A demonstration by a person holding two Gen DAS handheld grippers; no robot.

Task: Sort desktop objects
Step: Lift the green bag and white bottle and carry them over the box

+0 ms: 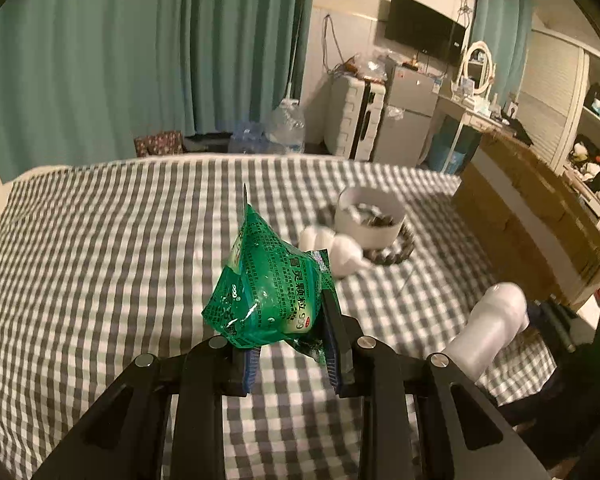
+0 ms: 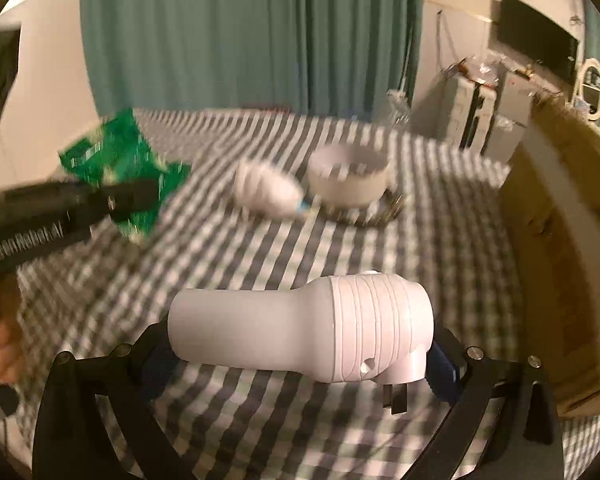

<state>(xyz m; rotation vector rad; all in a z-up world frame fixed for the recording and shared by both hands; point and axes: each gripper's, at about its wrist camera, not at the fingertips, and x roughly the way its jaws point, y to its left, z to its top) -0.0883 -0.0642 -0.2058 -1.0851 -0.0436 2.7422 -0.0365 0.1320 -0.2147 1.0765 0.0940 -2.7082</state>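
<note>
Grey-checked bed [image 1: 100, 240]: left tool [image 1: 290, 332] pinches a crinkly green foil sachet [image 1: 268, 284], right tool [image 2: 300, 360] clamps a white plastic plug-in device [image 2: 300, 332]; next, probably carrying both ahead to the round white container [image 1: 370, 220].

Green sachet [image 1: 268, 280] reads "999" and Chinese characters "灵颗粒"; other lettering blurred

Green packet [image 1: 268, 280], grey-white checked sheet [image 1: 100, 240]

Teal curtains [image 1: 140, 48] cover the far wall. A black wall-mounted television [image 1: 424, 26] hangs above a small grey refrigerator [image 1: 408, 120], with a white suitcase [image 1: 354, 116] just beside it. A round white-framed mirror [image 1: 478, 65] stands on a cluttered desk. Large clear water bottles [image 1: 286, 124] stand near the curtains.
</note>
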